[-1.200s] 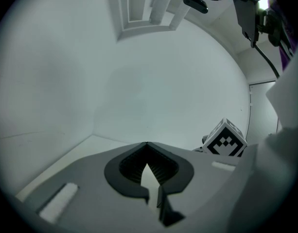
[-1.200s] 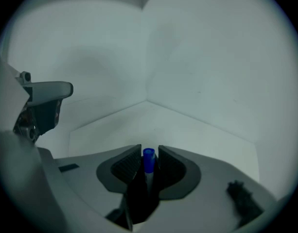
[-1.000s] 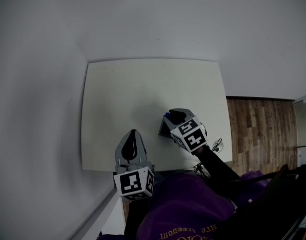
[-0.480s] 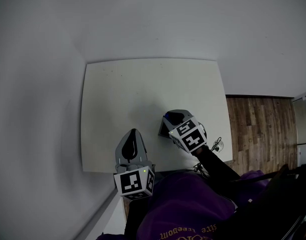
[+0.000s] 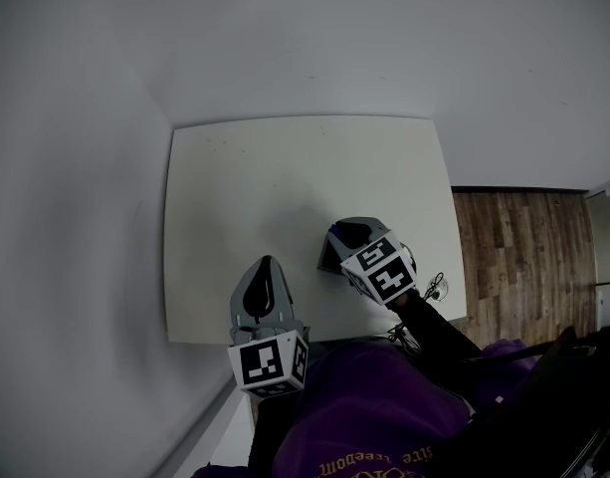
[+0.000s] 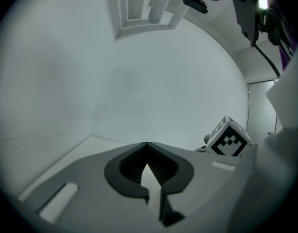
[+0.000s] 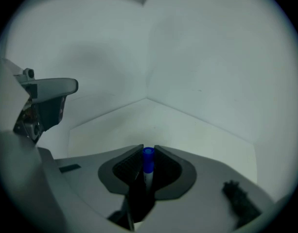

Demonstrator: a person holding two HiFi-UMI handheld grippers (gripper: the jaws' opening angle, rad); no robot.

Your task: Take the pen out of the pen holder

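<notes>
In the right gripper view, a pen [image 7: 148, 160] with a blue cap stands upright between the jaws of my right gripper [image 7: 149, 148], which is shut on it. Its lower end goes down into the dark pen holder [image 7: 138, 198]. The head view has the right gripper [image 5: 349, 235] over the dark holder [image 5: 328, 257] near the front of the white table [image 5: 245, 177]. My left gripper [image 5: 266, 264] hangs at the table's front edge, left of the holder. Its jaws meet at the tips with nothing between them [image 6: 147, 144].
Pale walls close the table in at the back and on the left. Wooden floor [image 5: 523, 257] lies to the right. A thin cable [image 5: 434, 289] hangs at the table's front right edge. The right gripper's marker cube [image 6: 229, 139] shows in the left gripper view.
The right gripper has shifted very slightly to the right over the holder. The left gripper has stayed where it was.
</notes>
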